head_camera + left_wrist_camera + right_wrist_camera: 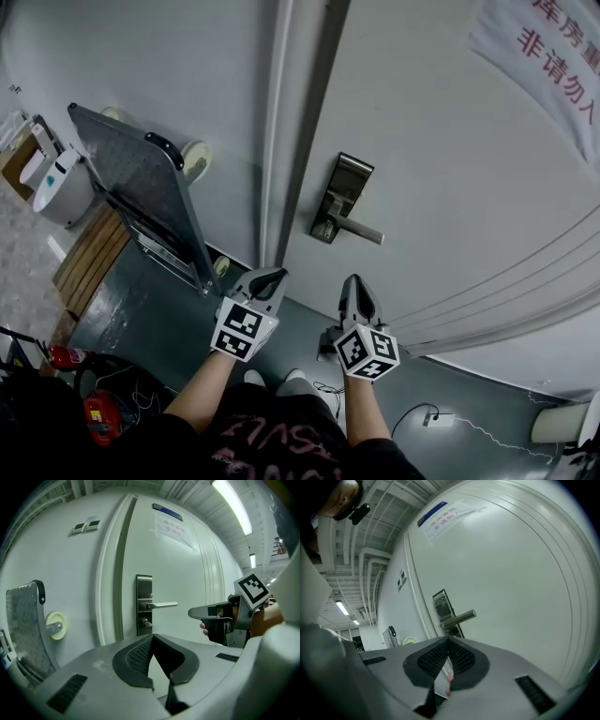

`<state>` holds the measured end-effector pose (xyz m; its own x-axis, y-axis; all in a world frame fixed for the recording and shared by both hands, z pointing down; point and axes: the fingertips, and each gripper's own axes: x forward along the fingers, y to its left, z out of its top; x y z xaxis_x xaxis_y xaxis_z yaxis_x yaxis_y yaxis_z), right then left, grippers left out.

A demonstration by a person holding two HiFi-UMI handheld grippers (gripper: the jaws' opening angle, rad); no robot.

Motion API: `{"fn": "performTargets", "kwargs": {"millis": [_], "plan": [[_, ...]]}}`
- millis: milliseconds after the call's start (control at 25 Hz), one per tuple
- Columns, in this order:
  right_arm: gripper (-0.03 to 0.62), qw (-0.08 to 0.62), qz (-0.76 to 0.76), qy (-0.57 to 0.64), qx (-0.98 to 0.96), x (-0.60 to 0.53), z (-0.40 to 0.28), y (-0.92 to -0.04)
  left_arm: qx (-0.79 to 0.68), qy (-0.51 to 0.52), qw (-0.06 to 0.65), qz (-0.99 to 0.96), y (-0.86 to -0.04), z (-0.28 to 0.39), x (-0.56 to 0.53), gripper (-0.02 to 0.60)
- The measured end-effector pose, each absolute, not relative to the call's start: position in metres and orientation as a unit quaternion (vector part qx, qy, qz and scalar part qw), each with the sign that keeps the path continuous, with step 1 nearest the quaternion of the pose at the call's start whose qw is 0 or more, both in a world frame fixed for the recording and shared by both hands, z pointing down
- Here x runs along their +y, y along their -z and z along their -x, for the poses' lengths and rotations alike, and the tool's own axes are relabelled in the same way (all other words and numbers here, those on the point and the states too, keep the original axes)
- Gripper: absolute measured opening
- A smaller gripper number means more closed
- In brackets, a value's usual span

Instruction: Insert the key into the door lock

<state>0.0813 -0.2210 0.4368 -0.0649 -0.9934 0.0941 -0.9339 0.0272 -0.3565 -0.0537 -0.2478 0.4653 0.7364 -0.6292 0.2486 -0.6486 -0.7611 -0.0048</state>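
Okay, both hand-held grippers are up in front of the closed door point(450, 169), neither touching it. The left hand-held gripper point(274, 275) has its jaws closed tip to tip in its own view, with only a small gap further back. It points at the door edge, to the left of the lock plate point(339, 197) and lower in the head view. The right hand-held gripper point(353, 281) is also closed tip to tip, and a bit of fingertip point(449, 678) shows behind the pads. It sits just under the lever handle point(361, 228) in the head view, near but apart. No key can be made out between either pair of jaws. The lock is on the tall metal plate, and the keyhole cylinder point(146, 623) sits directly below the lever. A paper sign point(553, 47) with red print is stuck higher up the door. A folded platform trolley point(141, 187) leans on the wall left of the door frame.
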Motion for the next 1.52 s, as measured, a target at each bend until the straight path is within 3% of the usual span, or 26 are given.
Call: {"fn": "performTargets", "kwargs": {"millis": [720,1520], "plan": [[0.063,0.015,0.681,0.090,0.727,-0.217,-0.067,-0.434,-0.376,-0.091,0.028,-0.922,-0.449,0.058,-0.263,0.012],[0.063,0.018,0.692,0.089,0.716,-0.215,-0.078,-0.435,-0.383,-0.098,0.023,-0.918,-0.448,0.069,-0.263,0.012]]}}
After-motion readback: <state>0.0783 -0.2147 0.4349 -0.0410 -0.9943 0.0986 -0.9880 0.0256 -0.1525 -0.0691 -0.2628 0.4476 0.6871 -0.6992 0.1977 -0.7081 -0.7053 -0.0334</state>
